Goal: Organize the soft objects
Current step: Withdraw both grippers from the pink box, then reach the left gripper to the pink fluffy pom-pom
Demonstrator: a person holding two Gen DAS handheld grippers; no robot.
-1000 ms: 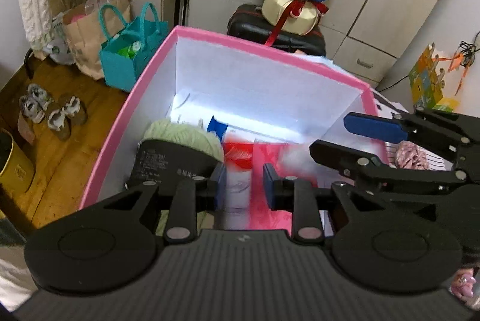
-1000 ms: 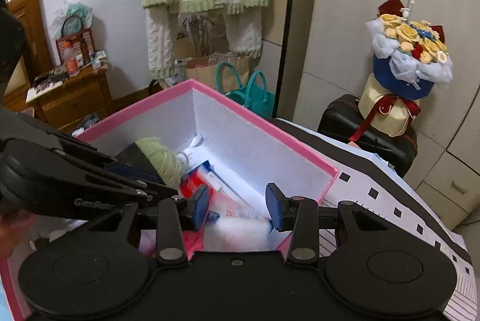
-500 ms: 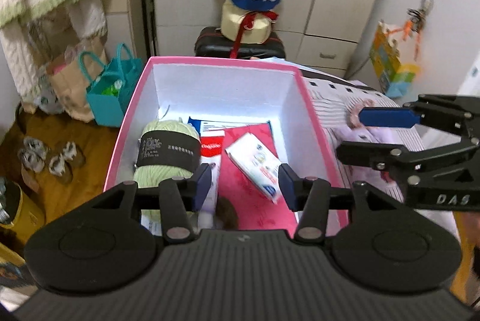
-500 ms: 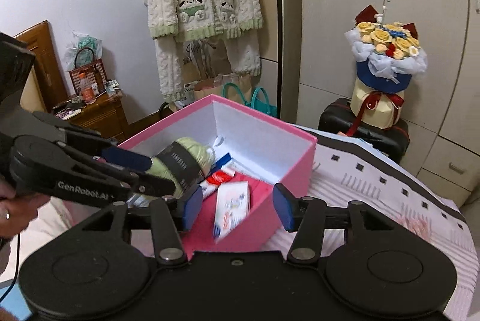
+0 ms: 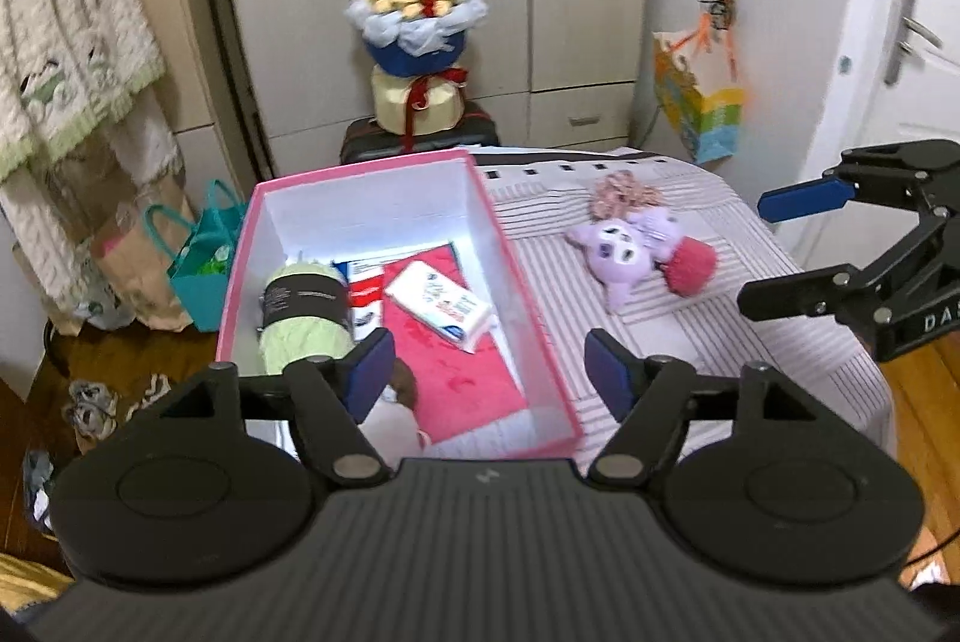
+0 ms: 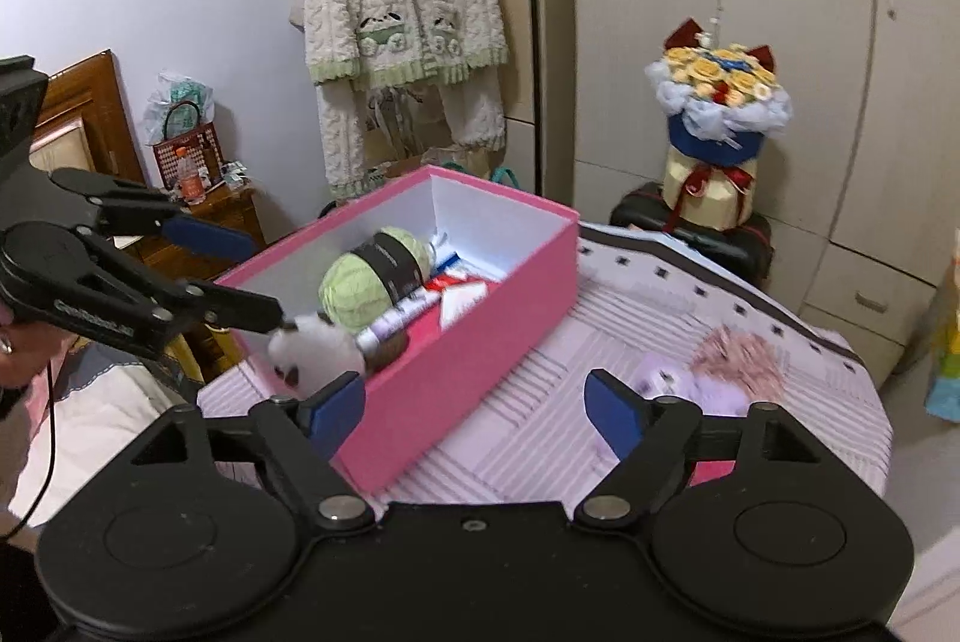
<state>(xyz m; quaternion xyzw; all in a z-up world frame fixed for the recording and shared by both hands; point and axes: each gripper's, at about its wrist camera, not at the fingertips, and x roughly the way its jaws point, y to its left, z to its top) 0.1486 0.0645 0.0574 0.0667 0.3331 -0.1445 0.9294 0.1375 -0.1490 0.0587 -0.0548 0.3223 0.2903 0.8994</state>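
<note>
Here my left gripper and right gripper both gape wide, holding nothing, above the pink box, the purple plush beside it.

Under my fingers a bed with a lilac striped cover carries everything. A pink box, white inside, sits on its left part. To the right, apart from the box, a purple plush toy lies on the stripes, with a pink crocheted piece touching its far side and a red pompom at its right.
</note>
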